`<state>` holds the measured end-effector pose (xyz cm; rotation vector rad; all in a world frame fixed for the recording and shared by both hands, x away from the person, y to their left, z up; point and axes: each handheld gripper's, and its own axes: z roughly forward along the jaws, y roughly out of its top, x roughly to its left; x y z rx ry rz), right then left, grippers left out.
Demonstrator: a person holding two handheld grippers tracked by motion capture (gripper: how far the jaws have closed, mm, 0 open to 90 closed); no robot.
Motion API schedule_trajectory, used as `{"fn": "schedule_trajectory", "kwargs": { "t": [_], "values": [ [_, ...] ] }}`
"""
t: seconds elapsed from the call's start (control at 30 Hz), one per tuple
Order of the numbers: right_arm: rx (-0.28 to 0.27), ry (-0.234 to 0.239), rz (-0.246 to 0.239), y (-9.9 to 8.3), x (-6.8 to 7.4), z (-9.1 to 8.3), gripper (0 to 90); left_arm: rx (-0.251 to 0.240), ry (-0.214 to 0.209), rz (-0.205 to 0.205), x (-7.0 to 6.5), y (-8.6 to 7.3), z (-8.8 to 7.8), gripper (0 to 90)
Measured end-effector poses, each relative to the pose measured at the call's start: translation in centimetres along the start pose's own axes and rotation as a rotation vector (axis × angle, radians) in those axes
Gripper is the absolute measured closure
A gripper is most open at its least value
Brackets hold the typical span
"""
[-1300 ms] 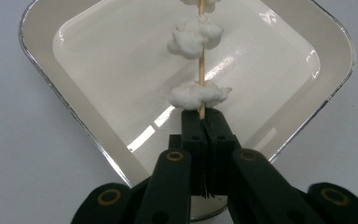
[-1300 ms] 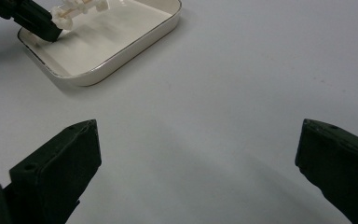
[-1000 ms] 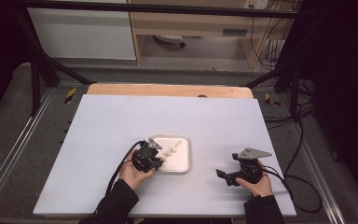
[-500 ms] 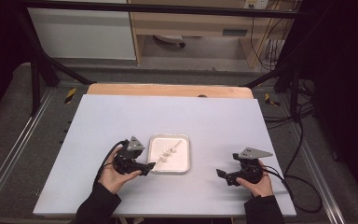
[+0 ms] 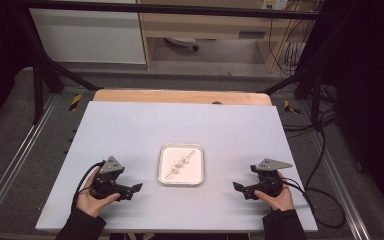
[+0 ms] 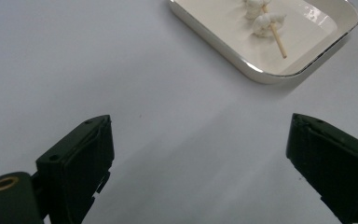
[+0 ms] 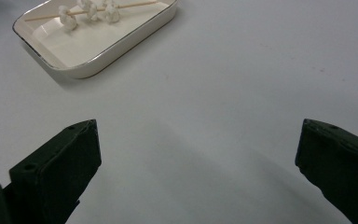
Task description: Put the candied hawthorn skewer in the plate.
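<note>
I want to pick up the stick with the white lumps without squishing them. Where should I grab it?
Grab the skewer by its bare wooden end, which pokes out past the white lumps. It lies flat in the tray, so probably come from above, jaws across the stick. The left gripper is open and its jaws have just been opening.

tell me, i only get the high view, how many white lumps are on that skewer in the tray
Observer: Three on the skewer, all bunched near one end; the right gripper view shows them best.
Operator: is anything else in the tray
Observer: No. The left gripper view shows the bare tray floor glossy around the skewer's near tip.
Operator: left gripper holding anything
Observer: No. The left gripper has just been opening, and its jaws stand wide with nothing between them but table.
Operator: and the right
Observer: The right gripper is also open with nothing between its jaws, aimed at the tray's long side.
</note>
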<state>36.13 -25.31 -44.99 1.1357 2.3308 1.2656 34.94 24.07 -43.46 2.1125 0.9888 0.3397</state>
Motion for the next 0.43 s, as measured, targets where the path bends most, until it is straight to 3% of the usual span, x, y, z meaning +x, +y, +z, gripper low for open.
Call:
{"fn": "schedule_trajectory", "kwargs": {
  "t": [0.17, 0.43],
  "values": [
    [0.013, 0.004, -0.005, -0.1, 0.0, 0.2, 0.7, -0.012, -0.003, -0.003, 0.5, -1.4, -0.4, 6.8],
    [0.024, 0.01, -0.008, -0.3, 0.1, 0.3, 0.7, 0.008, -0.001, -0.01, 0.7, -1.8, 0.1, 7.2]
  ]
}}
